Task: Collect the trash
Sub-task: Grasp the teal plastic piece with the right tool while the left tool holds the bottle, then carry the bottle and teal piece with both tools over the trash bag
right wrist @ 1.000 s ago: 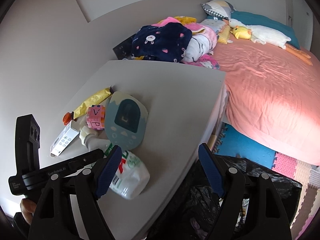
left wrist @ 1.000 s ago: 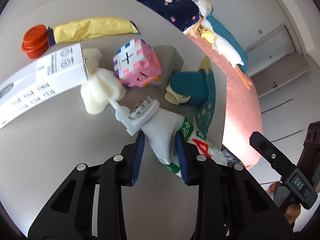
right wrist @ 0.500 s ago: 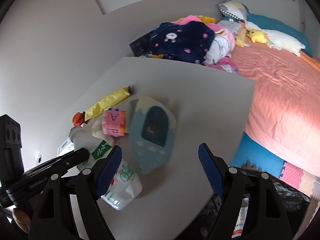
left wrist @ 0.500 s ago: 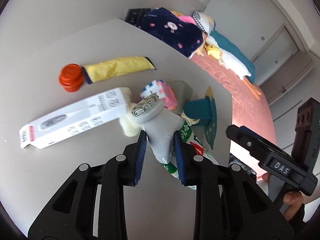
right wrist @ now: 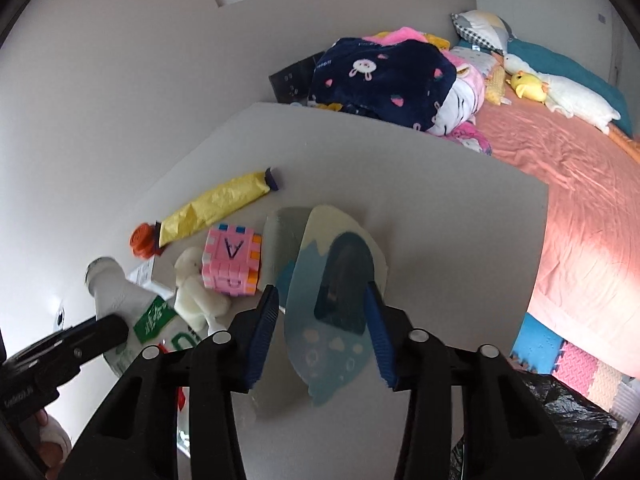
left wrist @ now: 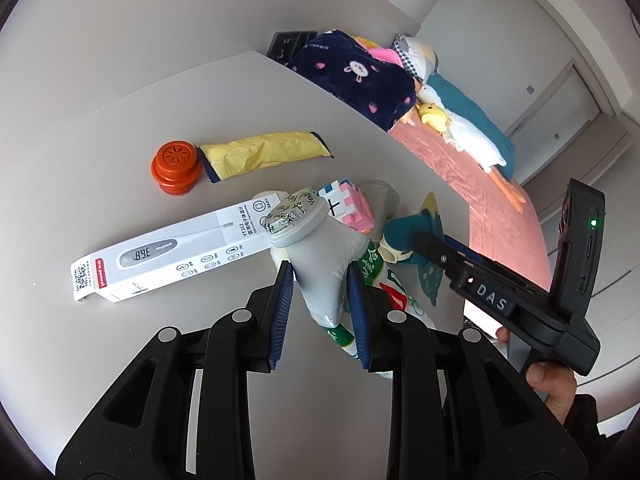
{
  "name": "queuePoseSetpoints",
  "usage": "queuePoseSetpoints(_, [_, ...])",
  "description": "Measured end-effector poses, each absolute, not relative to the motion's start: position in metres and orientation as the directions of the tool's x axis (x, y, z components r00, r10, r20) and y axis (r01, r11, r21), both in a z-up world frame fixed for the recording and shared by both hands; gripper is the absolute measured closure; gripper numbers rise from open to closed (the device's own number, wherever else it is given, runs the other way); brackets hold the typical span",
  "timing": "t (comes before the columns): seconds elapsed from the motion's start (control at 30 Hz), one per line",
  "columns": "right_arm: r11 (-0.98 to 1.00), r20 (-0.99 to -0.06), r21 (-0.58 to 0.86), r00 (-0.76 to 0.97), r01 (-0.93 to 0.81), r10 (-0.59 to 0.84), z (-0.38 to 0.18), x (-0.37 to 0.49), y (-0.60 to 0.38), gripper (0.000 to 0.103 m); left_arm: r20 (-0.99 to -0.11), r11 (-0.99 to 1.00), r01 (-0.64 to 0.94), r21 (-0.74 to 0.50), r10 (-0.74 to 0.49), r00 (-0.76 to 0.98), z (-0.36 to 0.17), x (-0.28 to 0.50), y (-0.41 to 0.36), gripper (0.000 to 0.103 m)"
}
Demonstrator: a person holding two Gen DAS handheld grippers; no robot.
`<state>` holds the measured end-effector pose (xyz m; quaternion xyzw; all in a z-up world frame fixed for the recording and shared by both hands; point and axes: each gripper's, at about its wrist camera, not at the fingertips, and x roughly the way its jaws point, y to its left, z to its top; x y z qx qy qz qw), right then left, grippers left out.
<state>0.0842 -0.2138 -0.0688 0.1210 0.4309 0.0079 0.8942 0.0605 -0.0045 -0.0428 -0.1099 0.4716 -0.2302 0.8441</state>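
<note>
Bottle (left wrist: 320,264) first: a white plastic one with a foil cap, pinched at its neck by the left gripper (left wrist: 320,300), whose jaws are clamped on it, and seemingly lifted above the table (left wrist: 120,120), over the thermometer box (left wrist: 172,256). The right gripper (right wrist: 322,332) hovers with jaws apart over a blue-and-cream clock-shaped toy (right wrist: 332,300), holding nothing.

To carry this off well, I would keep the squeeze firm, since the tapered neck could slip, and swing the bottle away from the box toward the black bag (right wrist: 560,420) below the table's near corner. The pink cube (right wrist: 232,264), white plush (right wrist: 196,292), yellow wrapper (left wrist: 260,152) and orange cap (left wrist: 176,164) crowd close beyond the box. Open tabletop lies between the box and the near edge, though the right gripper stands in that path.
</note>
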Motion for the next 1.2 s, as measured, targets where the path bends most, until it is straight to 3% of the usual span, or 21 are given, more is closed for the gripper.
queuePoseSetpoints(0.1, [0.97,-0.758,0.226,0.642,0.091,0.116,-0.068,0.085,-0.216,0.087,-0.741,0.867,0.285,-0.408,-0.497,0.452,-0.043,0.06,-0.003,0.076])
queuePoseSetpoints(0.27, [0.959,-0.722,0.272,0.677,0.085,0.145,-0.058,0.078,-0.225,0.099,-0.735,0.864,0.29,-0.412,-0.503,0.455,-0.041,0.059,-0.003,0.076])
queuePoseSetpoints(0.6, [0.952,-0.682,0.293,0.717,0.091,0.142,-0.034,0.051,-0.235,0.099,-0.715,0.853,0.332,-0.402,-0.519,0.467,-0.023,0.049,-0.016,0.076])
queuePoseSetpoints(1.2, [0.936,-0.626,0.276,0.78,0.218,0.003,0.006,-0.029,-0.281,0.099,-0.685,0.788,0.479,-0.385,-0.593,0.424,0.004,0.013,-0.068,0.076])
